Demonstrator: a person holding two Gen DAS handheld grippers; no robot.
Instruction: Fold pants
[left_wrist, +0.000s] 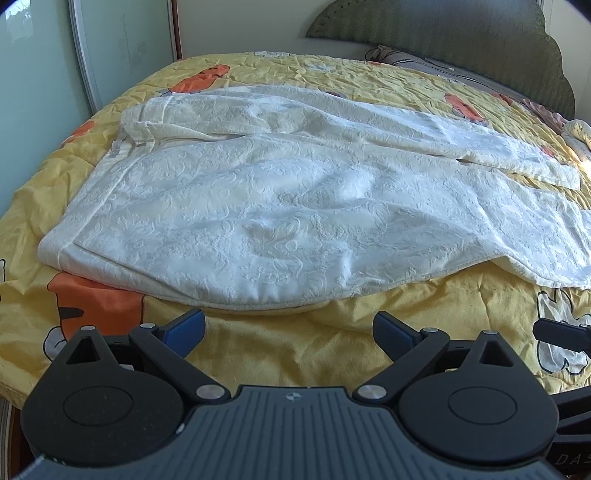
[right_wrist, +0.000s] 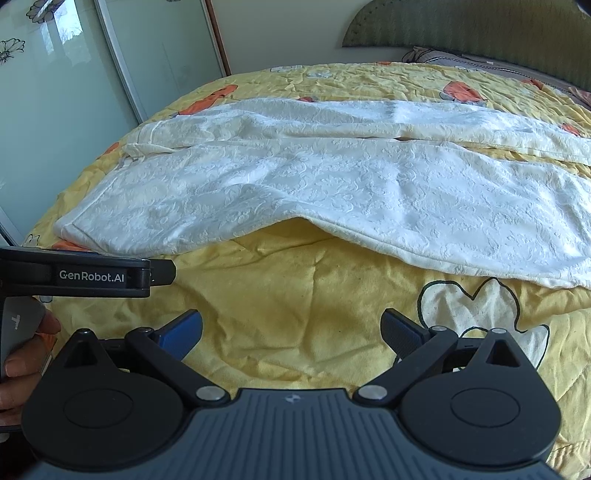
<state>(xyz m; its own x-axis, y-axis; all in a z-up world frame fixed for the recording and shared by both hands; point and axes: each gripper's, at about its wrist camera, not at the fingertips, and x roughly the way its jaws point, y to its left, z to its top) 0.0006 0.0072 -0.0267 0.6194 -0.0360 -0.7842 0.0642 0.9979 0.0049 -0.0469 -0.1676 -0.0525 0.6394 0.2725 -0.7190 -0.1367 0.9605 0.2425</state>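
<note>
Cream-white textured pants (left_wrist: 280, 199) lie spread flat across a yellow quilt (left_wrist: 280, 347), waistband to the left and both legs running right. They also show in the right wrist view (right_wrist: 332, 184). My left gripper (left_wrist: 289, 328) is open and empty, just short of the near edge of the pants. My right gripper (right_wrist: 291, 330) is open and empty over bare quilt (right_wrist: 280, 288), a little short of the near leg's edge. The left gripper's body (right_wrist: 85, 277) shows at the left of the right wrist view. Part of the right gripper (left_wrist: 561, 334) shows at the right edge of the left wrist view.
The bed carries a yellow cartoon-print quilt with orange patches (left_wrist: 92, 299). A green headboard (left_wrist: 436, 29) and pillows (left_wrist: 417, 61) are at the far right. Glass sliding wardrobe doors (right_wrist: 74, 92) stand along the left side.
</note>
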